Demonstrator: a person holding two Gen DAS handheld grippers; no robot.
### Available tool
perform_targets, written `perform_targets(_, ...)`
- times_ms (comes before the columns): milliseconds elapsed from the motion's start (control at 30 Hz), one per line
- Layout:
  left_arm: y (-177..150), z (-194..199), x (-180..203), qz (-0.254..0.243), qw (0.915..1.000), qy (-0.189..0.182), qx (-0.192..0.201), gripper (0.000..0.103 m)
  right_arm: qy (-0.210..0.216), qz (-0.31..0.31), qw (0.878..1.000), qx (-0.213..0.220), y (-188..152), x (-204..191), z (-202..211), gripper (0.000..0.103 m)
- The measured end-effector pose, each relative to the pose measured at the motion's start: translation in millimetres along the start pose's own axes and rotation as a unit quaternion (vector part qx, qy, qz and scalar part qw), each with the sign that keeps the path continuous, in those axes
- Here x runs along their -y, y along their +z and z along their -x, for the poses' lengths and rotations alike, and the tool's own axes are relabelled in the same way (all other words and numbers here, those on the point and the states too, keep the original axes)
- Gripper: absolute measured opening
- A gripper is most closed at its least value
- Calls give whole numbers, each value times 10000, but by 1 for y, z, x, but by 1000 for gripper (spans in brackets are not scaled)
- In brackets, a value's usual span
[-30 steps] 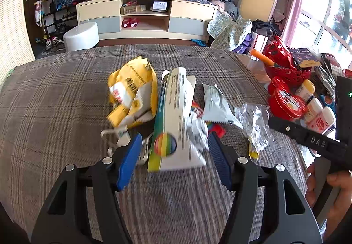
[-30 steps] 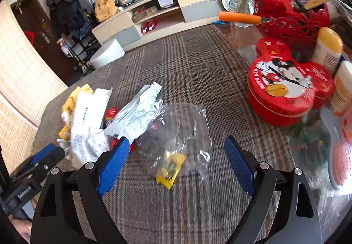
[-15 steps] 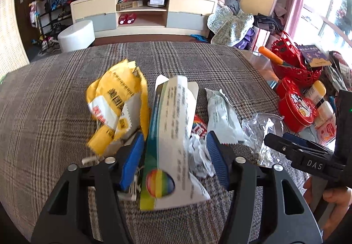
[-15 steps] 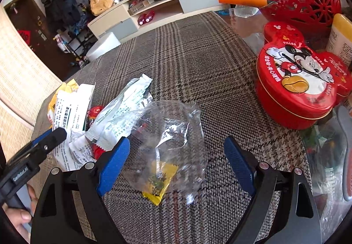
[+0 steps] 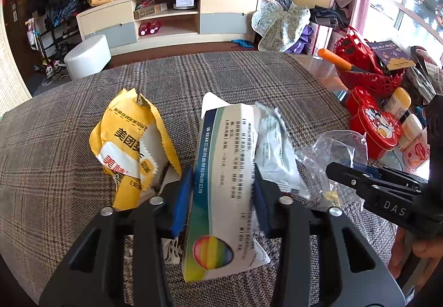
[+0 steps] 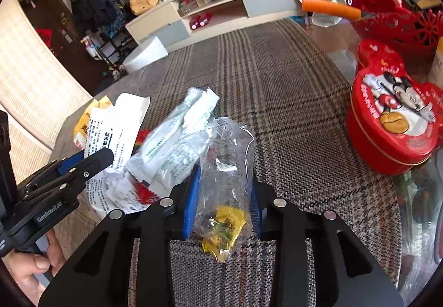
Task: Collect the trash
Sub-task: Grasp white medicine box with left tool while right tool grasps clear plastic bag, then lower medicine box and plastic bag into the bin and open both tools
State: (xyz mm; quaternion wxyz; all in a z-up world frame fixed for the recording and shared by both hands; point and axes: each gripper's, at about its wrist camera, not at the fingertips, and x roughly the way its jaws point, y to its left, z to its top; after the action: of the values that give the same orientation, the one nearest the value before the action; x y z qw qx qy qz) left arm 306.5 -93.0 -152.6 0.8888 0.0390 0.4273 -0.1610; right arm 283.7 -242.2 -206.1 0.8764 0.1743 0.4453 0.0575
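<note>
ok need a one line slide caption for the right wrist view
Right gripper jaws closed on a crumpled clear plastic bag with a yellow wrapper inside, on the plaid tablecloth.

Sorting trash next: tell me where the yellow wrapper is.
In the left wrist view, the yellow wrapper lies on the plaid cloth, left of the white box held in the left gripper.

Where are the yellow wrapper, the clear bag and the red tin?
yellow wrapper (image 5: 130,152): left wrist view, printed front.
clear bag (image 6: 227,163): right wrist view, crinkled middle.
red tin (image 6: 393,110): right wrist view, lid.
</note>
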Motion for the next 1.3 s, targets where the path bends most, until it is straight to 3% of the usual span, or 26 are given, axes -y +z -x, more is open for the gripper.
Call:
perform_targets(233, 7, 38, 0, 46, 9995, 65, 298, 33, -1, 49, 9997, 233, 2, -3, 34, 32)
perform_targets(467, -4, 114, 15, -7, 9974, 80, 716, 33, 43, 232, 9988, 440, -18, -21, 97, 32)
perform_targets(667, -62, 169, 28, 50, 9972, -34, 746, 33, -64, 448, 9979, 457, -66, -38, 149, 32)
perform_targets(967, -183, 220, 44, 164, 9984, -177, 520, 33, -119, 617, 9976, 274, -166, -48, 201, 32)
perform_targets(1133, -236, 214, 51, 241, 9987, -372, 258, 33, -113, 523, 9986, -31, -214, -42, 195, 32)
perform_targets(1300, -284, 181, 58, 391, 9980, -448, -197, 33, -216, 522, 9976, -394, -252, -37, 167, 32)
